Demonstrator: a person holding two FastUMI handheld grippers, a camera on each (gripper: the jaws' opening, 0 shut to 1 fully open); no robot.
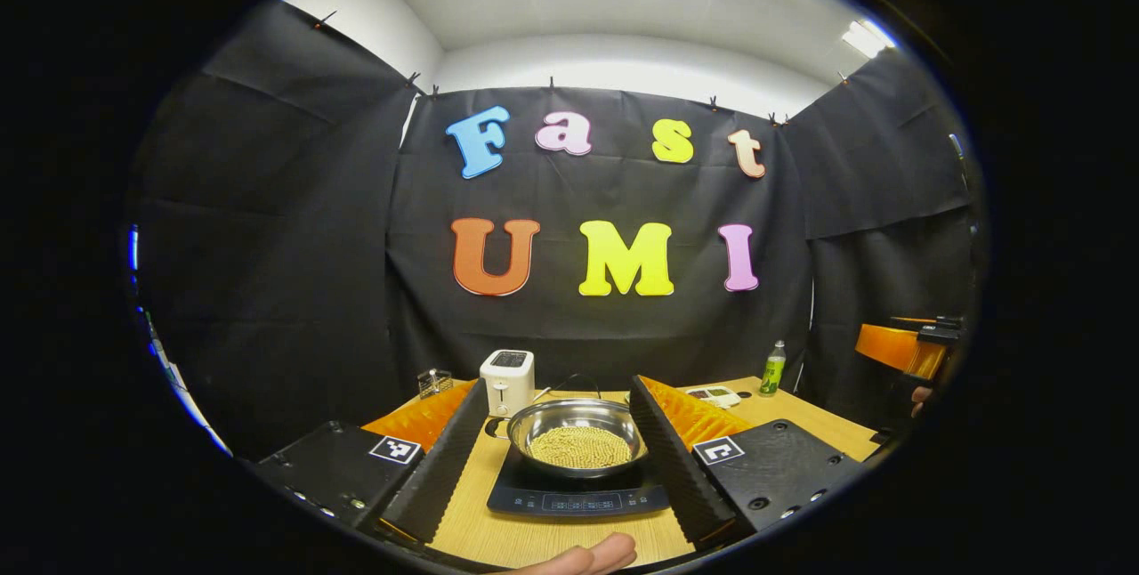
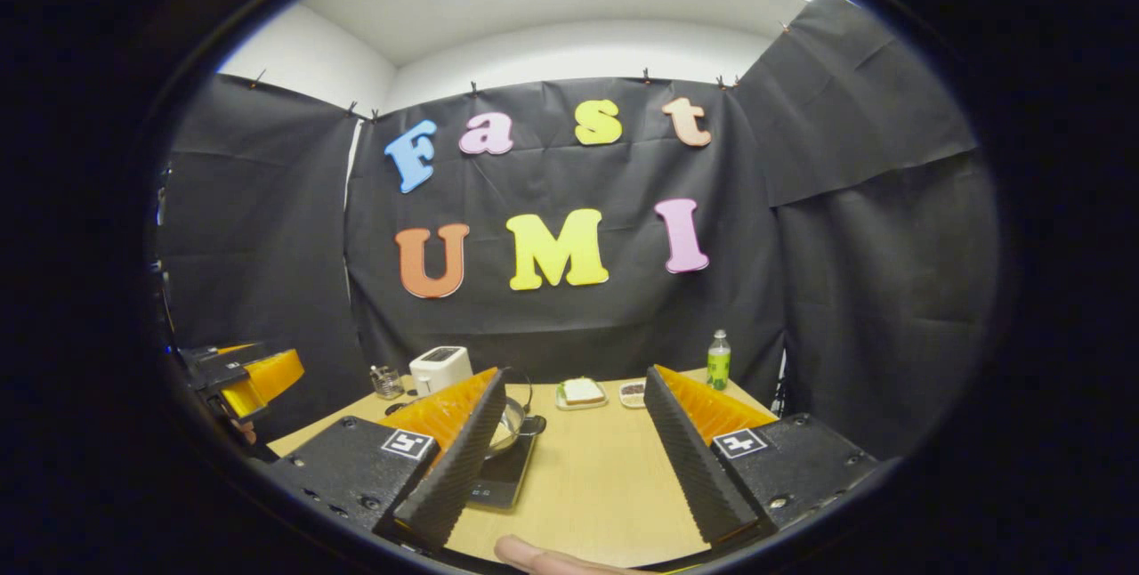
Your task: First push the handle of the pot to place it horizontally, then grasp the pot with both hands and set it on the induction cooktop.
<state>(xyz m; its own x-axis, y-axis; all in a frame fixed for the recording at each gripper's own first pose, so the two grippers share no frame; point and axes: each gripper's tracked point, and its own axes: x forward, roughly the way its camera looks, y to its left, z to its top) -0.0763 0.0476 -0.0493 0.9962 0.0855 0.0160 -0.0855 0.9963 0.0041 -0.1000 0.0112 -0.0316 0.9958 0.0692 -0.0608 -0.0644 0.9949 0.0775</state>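
Observation:
A steel pot (image 1: 578, 437) filled with yellowish grains sits on the black induction cooktop (image 1: 577, 497) on the wooden table (image 1: 498, 526). My left gripper (image 1: 559, 384) is open, pulled back from the pot, its fingers framing the pot without touching it. In the right gripper view, part of the pot (image 2: 511, 429) and its dark handle (image 2: 534, 424) peek out behind a finger, on the cooktop (image 2: 503, 477). My right gripper (image 2: 577, 375) is open over bare table to the right of the pot. Each gripper appears at the edge of the other's view: the right gripper (image 1: 908, 348), the left gripper (image 2: 245, 379).
A white toaster (image 1: 507, 379) and a small glass jar (image 1: 433, 382) stand behind the pot to the left. A green bottle (image 2: 718, 360), a plate with a sandwich (image 2: 582, 392) and a small dish (image 2: 634, 392) sit at the back. A fingertip (image 1: 587, 555) shows at the bottom.

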